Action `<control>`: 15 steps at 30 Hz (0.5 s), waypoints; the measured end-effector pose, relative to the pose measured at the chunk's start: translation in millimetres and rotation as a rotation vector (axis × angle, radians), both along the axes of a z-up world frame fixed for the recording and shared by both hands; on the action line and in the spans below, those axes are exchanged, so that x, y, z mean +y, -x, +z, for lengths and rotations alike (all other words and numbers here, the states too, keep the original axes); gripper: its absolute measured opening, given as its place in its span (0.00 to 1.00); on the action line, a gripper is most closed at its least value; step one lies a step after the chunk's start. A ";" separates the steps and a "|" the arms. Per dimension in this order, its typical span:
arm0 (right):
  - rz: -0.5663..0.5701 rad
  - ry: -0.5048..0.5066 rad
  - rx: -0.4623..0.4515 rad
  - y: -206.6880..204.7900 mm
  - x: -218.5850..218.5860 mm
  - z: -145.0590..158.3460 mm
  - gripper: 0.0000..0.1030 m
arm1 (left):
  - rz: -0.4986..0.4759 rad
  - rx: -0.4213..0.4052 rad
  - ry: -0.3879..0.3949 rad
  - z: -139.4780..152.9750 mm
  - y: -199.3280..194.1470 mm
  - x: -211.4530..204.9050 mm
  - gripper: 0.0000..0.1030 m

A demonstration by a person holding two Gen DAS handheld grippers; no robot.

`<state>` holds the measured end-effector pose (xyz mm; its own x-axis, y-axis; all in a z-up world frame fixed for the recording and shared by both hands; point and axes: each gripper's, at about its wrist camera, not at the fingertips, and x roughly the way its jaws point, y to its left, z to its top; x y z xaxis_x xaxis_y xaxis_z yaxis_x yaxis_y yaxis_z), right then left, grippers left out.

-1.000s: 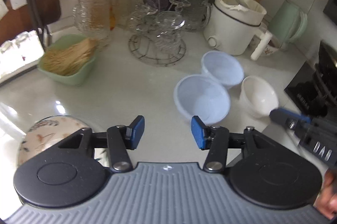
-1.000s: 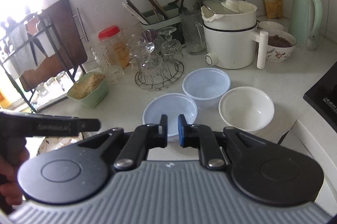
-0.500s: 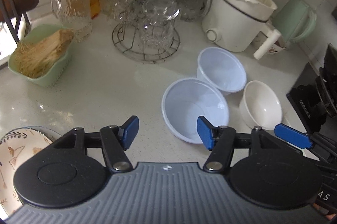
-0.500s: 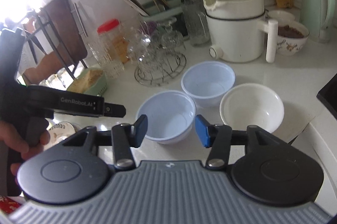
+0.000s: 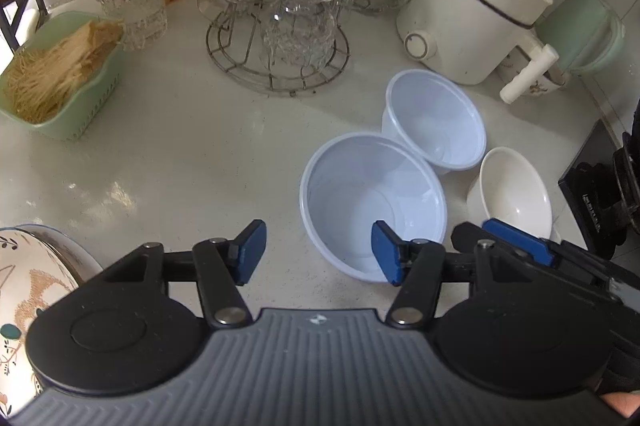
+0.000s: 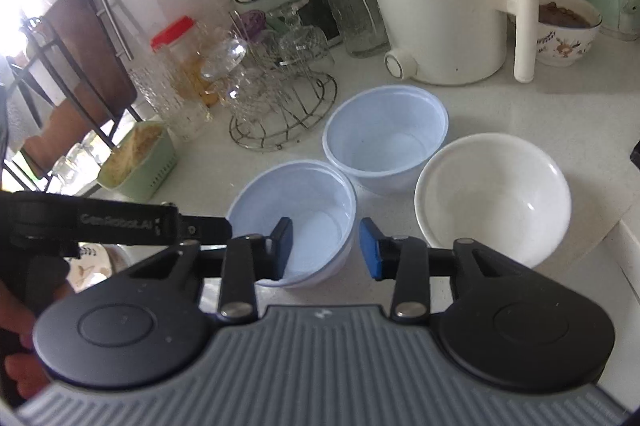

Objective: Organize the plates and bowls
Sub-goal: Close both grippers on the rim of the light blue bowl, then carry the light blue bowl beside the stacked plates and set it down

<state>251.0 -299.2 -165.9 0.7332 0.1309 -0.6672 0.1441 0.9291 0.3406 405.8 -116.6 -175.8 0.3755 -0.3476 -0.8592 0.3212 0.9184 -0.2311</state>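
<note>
Three bowls stand together on the white counter: a near pale blue bowl point(image 5: 372, 202) point(image 6: 296, 210), a second pale blue bowl point(image 5: 434, 122) point(image 6: 384, 138) behind it, and a white bowl point(image 5: 514, 194) point(image 6: 492, 194) to the right. My left gripper point(image 5: 318, 254) hangs over the near bowl's left rim, its jaws closing, and the pads do not press on the rim. My right gripper point(image 6: 326, 248) straddles the same bowl's right rim, jaws also closing, with no contact visible. A patterned plate point(image 5: 24, 274) lies at lower left.
A wire rack of upturned glasses point(image 5: 280, 38) and a white cooker pot point(image 5: 468, 22) stand behind the bowls. A green basket of noodles point(image 5: 56, 78) sits at far left. A black stove point(image 5: 600, 194) borders the counter on the right. A filled patterned bowl point(image 6: 564, 30) stands behind the pot.
Both grippers have come down and closer to the near blue bowl. The right gripper went from shut to open, then narrowed a little. The left stayed open.
</note>
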 end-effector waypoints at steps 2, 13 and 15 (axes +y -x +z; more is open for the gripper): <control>0.000 -0.002 0.011 -4.4 -0.7 -5.6 0.36 | 0.015 0.023 0.006 -5.5 -1.8 0.3 0.56; -0.003 0.032 0.026 -24.8 0.0 -21.9 0.21 | 0.145 0.113 0.078 -28.3 -17.1 3.7 0.30; -0.008 0.050 0.033 -26.7 2.3 -22.2 0.15 | 0.144 0.122 0.087 -29.5 -19.2 3.3 0.26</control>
